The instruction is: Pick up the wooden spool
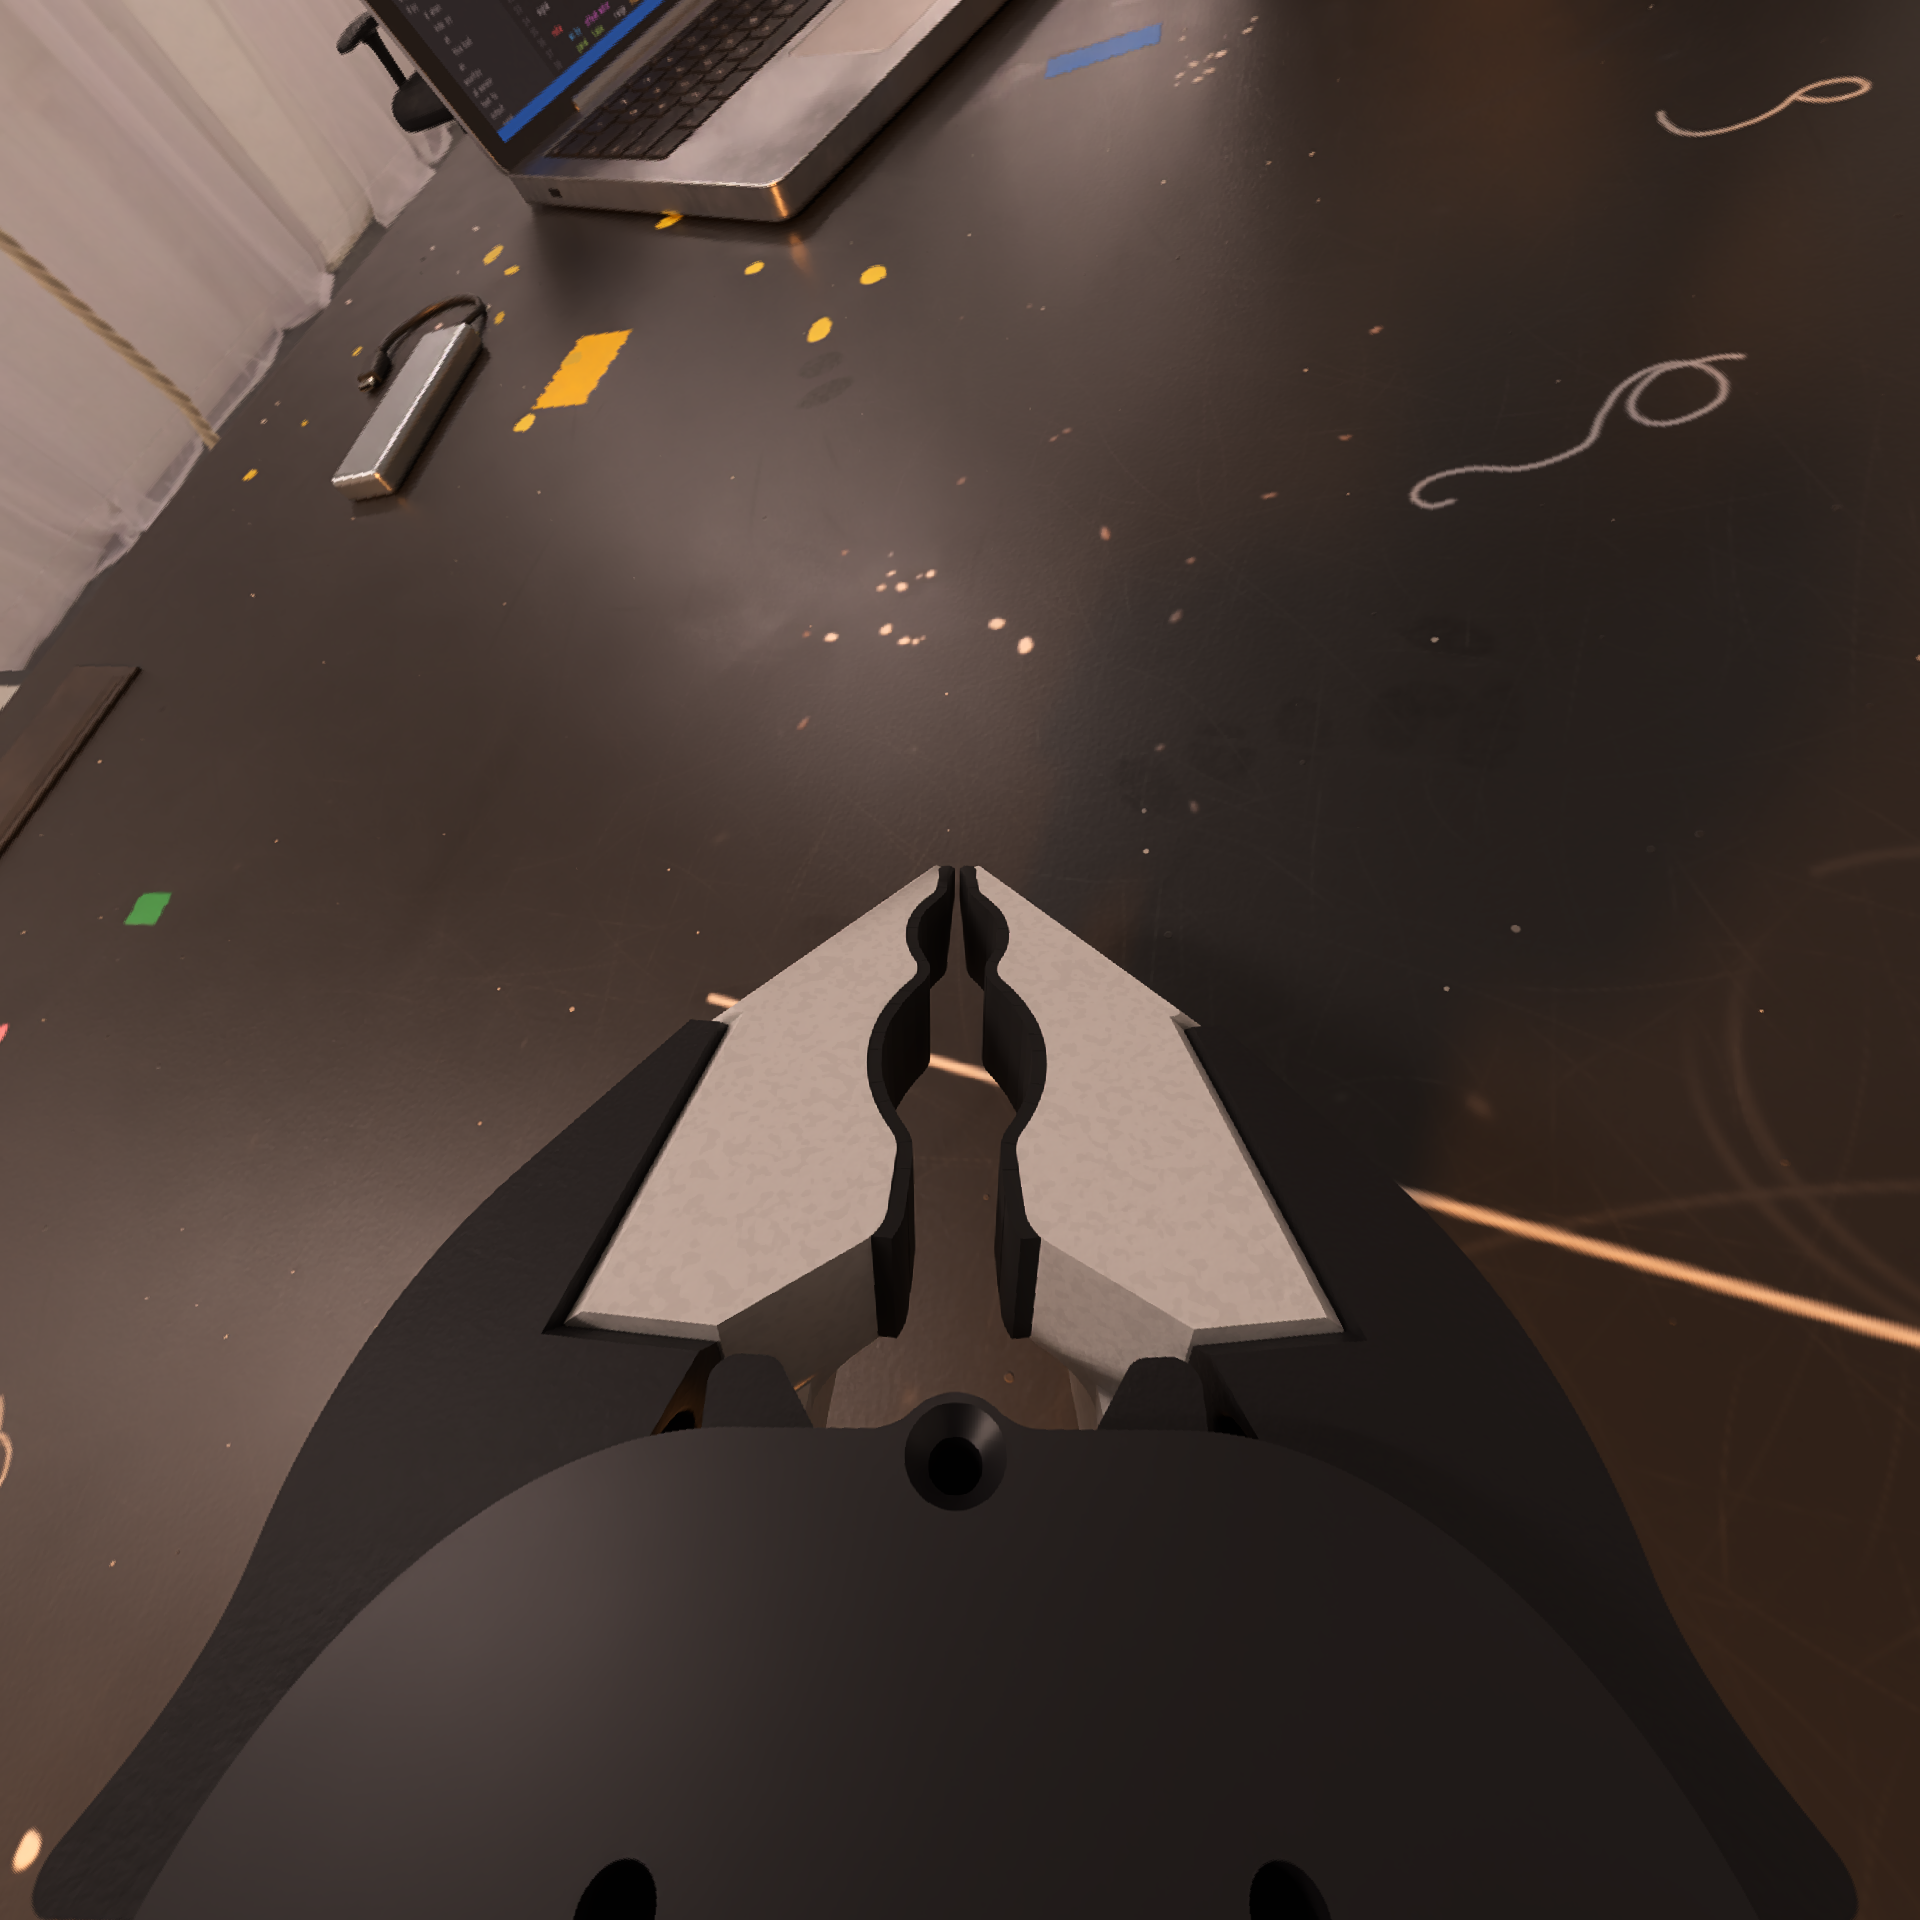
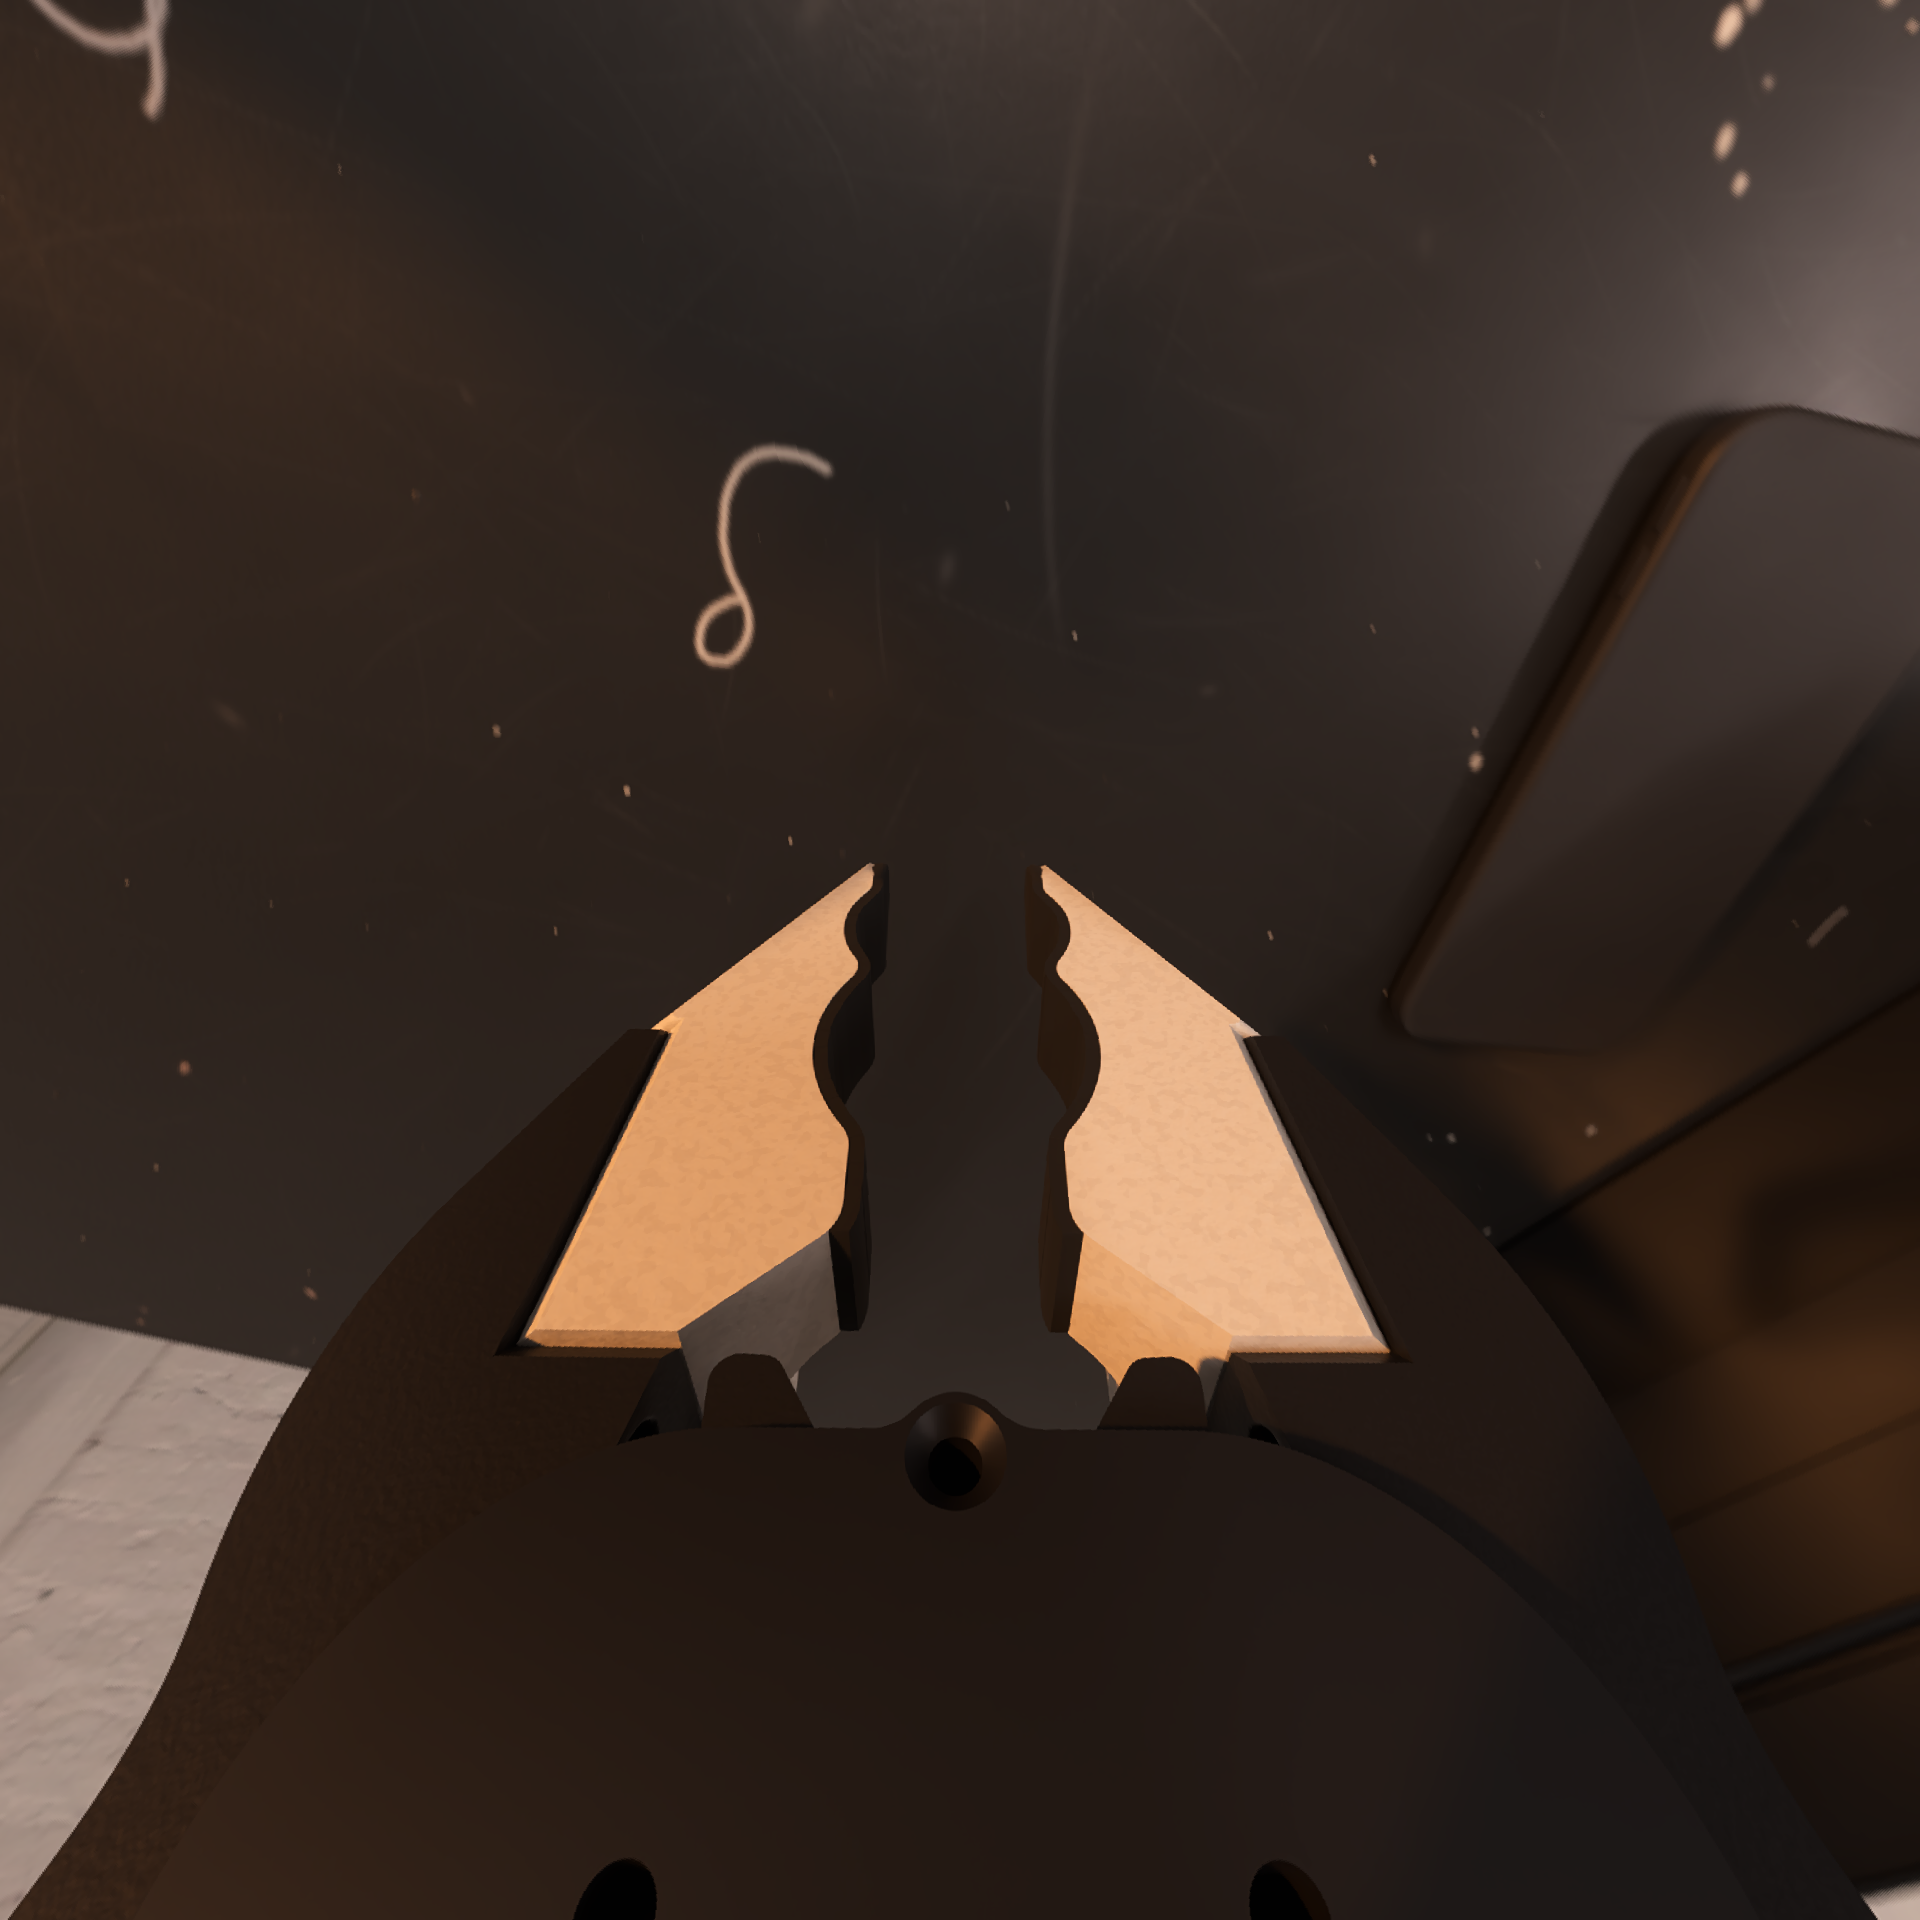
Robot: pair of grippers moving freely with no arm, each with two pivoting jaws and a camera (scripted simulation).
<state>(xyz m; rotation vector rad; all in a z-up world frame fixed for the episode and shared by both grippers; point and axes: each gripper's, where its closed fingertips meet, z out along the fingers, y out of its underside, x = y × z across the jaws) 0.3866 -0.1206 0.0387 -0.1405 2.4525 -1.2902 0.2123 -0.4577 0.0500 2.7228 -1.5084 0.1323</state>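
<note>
No wooden spool shows in either view. My left gripper [image 1: 957, 873] is shut with nothing between its fingers and hovers over the dark tabletop [image 1: 1039, 644]. My right gripper [image 2: 957, 873] is open with a narrow gap and holds nothing. It points down at the dark tabletop [image 2: 520, 831] near the front edge.
An open laptop [image 1: 727, 125] stands at the far end. A silver USB hub [image 1: 410, 410] with a short cable lies left of it. Yellow, green and blue paint marks and chalk squiggles dot the table. A dark flat object [image 2: 1683, 748] lies right of my right gripper. The table edge and pale floor [image 2: 104, 1507] show bottom left.
</note>
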